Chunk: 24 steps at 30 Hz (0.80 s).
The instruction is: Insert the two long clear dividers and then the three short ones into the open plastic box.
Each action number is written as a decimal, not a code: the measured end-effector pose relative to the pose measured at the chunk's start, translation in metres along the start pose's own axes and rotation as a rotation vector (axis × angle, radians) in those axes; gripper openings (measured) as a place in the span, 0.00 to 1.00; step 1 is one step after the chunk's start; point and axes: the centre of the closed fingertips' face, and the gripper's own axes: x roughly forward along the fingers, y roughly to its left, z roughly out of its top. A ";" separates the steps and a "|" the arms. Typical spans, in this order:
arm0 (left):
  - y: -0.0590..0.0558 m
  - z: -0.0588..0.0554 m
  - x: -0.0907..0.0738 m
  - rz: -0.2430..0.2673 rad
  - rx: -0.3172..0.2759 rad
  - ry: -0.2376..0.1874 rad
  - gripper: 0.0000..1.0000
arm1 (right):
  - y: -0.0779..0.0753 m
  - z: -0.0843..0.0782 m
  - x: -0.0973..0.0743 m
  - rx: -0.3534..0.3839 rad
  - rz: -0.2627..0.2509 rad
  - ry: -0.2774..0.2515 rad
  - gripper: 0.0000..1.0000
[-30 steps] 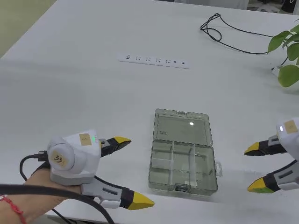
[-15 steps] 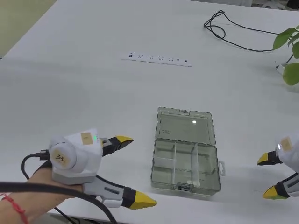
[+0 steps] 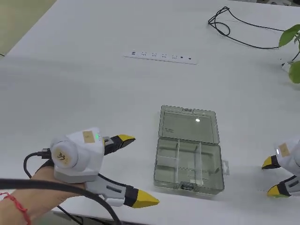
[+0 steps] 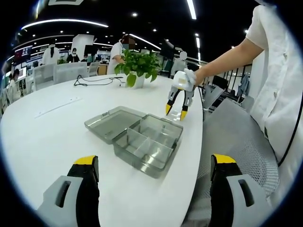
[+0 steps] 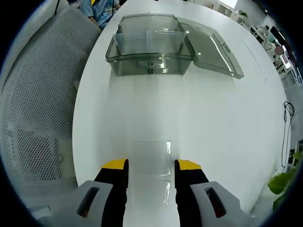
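Smooth white tabletop [image 3: 93,84], shiny and bare in most places. Near its front edge, a flat box [image 3: 158,161] of smoky see-through plastic with square corners, its lid [image 3: 190,124] laid open flat behind it. Inside the box, thin clear dividers [image 3: 177,157] standing up: two long ones running front to back and short ones crossing between them, too faint to count. Left of the box and well apart from it, the left claw [image 3: 137,169], white and black with pointy yellow tips, spread wide with nothing in it. At the right edge of the head view, the right claw [image 3: 271,177], low near the tabletop's front edge. In the right gripper view, one small flat clear divider piece [image 5: 150,153] between the two yellow tips, well apart from the box; cannot tell whether pinched or loose. Lots of bare room left of the box and behind it. Far back, a long white power strip [image 3: 161,56], a loopy black cable [image 3: 234,33] and green leaves [image 3: 293,42]. Past the tabletop edge, a grey mesh chair [image 5: 38,94].
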 end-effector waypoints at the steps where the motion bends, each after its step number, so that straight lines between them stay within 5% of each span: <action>1: 0.000 0.000 0.000 0.000 0.000 0.000 1.00 | 0.000 0.000 0.000 -0.005 -0.002 0.002 0.38; 24: 0.002 0.000 -0.004 0.005 -0.005 -0.006 1.00 | 0.002 0.011 -0.016 0.030 -0.038 -0.040 0.33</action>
